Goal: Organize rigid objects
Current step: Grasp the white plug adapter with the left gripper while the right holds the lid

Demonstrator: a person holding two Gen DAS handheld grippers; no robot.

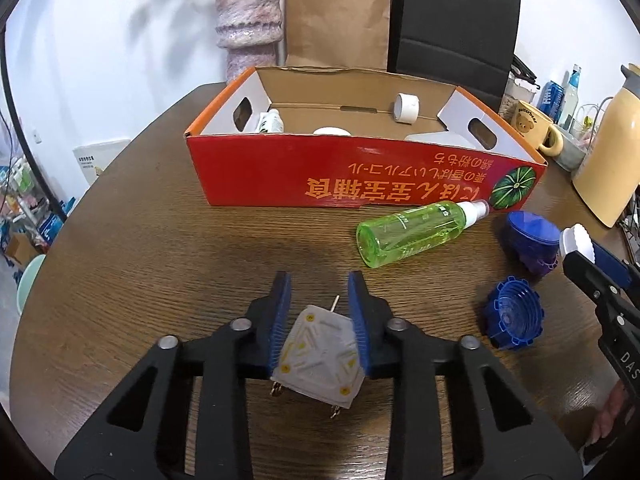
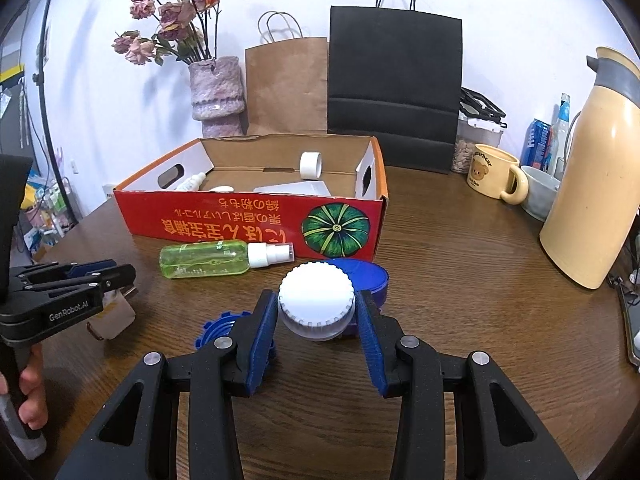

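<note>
My left gripper [image 1: 318, 280] is shut on a white plug adapter [image 1: 320, 356] with metal prongs, low over the wooden table [image 1: 160, 240]. In the right wrist view, my right gripper [image 2: 316, 296] is shut on a white ribbed cap [image 2: 316, 292], held just above a blue jar [image 2: 368, 272]. A green spray bottle [image 1: 420, 232] lies on its side in front of the red cardboard box [image 1: 360, 176]. A blue toothed cap [image 1: 512, 316] sits near the right gripper. The box holds a white ring [image 1: 406, 108], a small white bottle [image 1: 272, 122] and a flat white thing.
A yellow thermos [image 2: 592, 176], a bear mug [image 2: 494, 178] and a grey bowl [image 2: 540, 192] stand at the right of the table. Behind the box are a brown paper bag [image 2: 286, 88], a black bag [image 2: 394, 88] and a vase of dried flowers [image 2: 216, 92].
</note>
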